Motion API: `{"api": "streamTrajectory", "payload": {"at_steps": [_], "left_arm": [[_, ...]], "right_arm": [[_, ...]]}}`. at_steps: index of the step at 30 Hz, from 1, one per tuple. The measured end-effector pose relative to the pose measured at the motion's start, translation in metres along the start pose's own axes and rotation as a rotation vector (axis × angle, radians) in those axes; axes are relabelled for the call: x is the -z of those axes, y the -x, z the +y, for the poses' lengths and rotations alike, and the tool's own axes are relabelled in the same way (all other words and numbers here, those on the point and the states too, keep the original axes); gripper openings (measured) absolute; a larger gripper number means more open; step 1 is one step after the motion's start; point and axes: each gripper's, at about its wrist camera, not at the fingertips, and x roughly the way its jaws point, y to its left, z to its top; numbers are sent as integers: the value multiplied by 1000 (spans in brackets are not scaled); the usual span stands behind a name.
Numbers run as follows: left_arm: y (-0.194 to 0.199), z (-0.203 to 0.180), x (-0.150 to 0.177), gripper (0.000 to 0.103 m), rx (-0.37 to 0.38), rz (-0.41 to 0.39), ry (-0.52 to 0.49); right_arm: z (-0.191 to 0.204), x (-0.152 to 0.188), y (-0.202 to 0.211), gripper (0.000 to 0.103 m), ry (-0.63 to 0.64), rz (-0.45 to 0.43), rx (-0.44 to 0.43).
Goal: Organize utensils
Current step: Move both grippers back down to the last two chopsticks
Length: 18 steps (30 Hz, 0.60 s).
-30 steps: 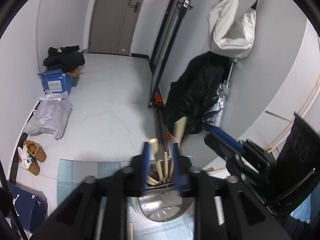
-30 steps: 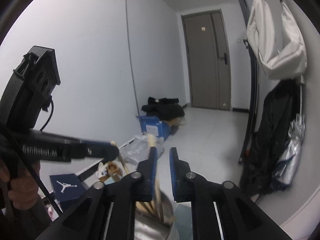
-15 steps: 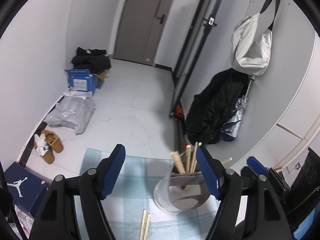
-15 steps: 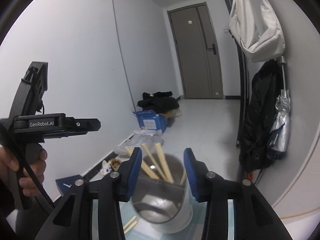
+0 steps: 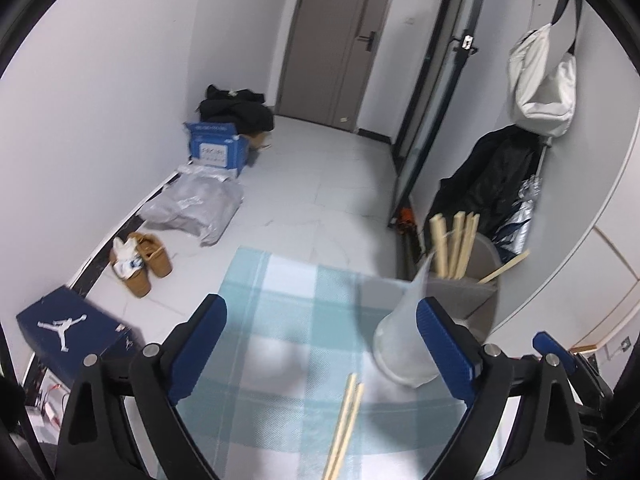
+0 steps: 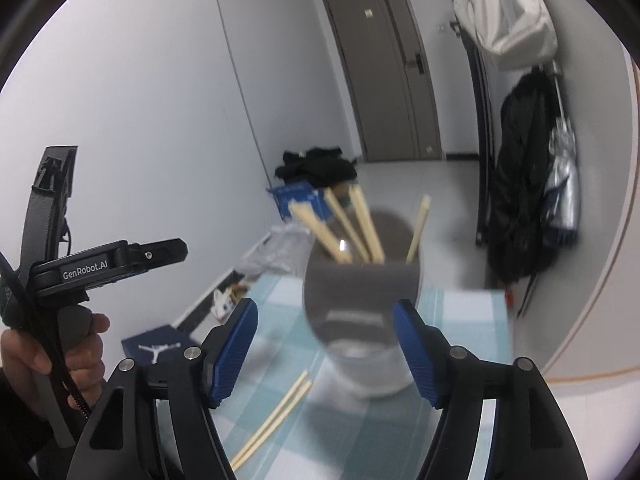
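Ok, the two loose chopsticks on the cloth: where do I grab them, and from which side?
Probably grip the loose chopsticks mid-length, coming from above with the fingers across them: they lie flat, side by side, on the cloth, clear of the holder. The left gripper, jaws opening and empty, is right over them.

Both cameras ride just behind their claws and look forward and downward along the fingers, across a table [image 5: 280, 280] under a pale blue checked cloth toward a hallway with a grey door [image 5: 340, 40].

The left wrist view tilts more steeply, taking in the table top and the floor beyond. The right wrist view sits lower and closer to the metal holder [image 6: 360, 300], which is blurred.

Both share the holder with its chopsticks [image 5: 452, 244], two loose chopsticks [image 6: 276, 416] on the cloth, the door and the hanging black coat [image 6: 520, 200]. The right view also catches the left claw [image 6: 180, 250].
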Motion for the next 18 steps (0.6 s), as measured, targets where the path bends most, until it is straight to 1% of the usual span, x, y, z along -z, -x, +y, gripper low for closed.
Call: {"api": "streamTrajectory", "payload": {"at_steps": [4,8,14,16,18], "left_arm": [[-9,17,14,94,-24,26,31],[-10,33,24,94,-44,33,49],[-15,51,28,94,-65,50,93],[-16,56,28,94,-60,59,107],[-16,61,28,94,-61,64,122]], "right_arm": [[6,23,-21,70,-30,93,13],[13,44,-49,70,-54,198,29],[17,70,-101,70,-124,379,76],[17,77,-117,62,-155,426,88],[18,82,-129,57,-152,455,118]]}}
